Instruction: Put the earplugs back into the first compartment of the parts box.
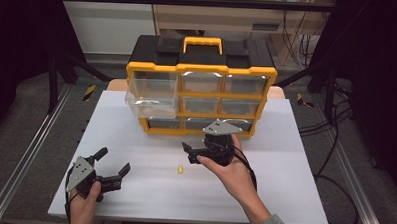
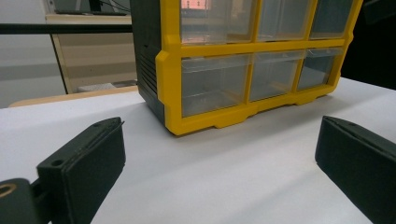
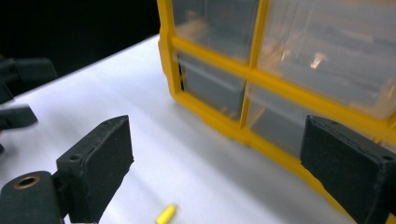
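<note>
Probably a lab recording station, white table (image 1: 283, 195) inside a dark metal frame (image 1: 53, 62), black curtains at the sides, loose cables (image 1: 336, 122) on grey floor, beige cabinet (image 1: 215, 17) behind

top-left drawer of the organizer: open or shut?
Open. In the high view the top-left drawer juts forward of the yellow organizer front, its clear box overhanging the rows below; something small and yellow lies inside.
</note>
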The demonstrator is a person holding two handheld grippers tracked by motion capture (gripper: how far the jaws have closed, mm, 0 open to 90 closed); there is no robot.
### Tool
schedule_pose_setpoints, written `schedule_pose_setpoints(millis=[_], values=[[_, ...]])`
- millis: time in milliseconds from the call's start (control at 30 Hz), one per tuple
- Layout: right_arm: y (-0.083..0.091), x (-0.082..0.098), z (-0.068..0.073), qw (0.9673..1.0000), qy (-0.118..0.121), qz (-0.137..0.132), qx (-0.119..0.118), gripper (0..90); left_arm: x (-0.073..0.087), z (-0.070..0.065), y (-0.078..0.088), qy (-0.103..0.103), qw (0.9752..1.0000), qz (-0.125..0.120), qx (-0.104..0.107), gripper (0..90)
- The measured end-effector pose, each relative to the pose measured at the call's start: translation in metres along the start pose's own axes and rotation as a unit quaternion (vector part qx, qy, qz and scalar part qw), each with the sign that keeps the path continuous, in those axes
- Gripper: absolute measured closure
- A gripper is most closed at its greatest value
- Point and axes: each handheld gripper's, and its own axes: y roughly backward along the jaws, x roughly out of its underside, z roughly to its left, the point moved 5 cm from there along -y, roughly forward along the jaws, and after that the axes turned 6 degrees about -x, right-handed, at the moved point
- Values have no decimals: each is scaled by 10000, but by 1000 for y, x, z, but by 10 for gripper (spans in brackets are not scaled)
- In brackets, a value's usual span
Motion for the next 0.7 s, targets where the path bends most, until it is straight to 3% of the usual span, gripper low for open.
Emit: schedule_pose_setpoints(millis=[333, 700], values=[[-15, 28, 5, 9993, -91, 348, -76, 97, 0, 1, 0, 11, 10000, -14, -5, 12], [-26, 46, 11, 9975, -168, 662, -185, 102, 0, 1, 0, 5, 10000, -19, -2, 12]])
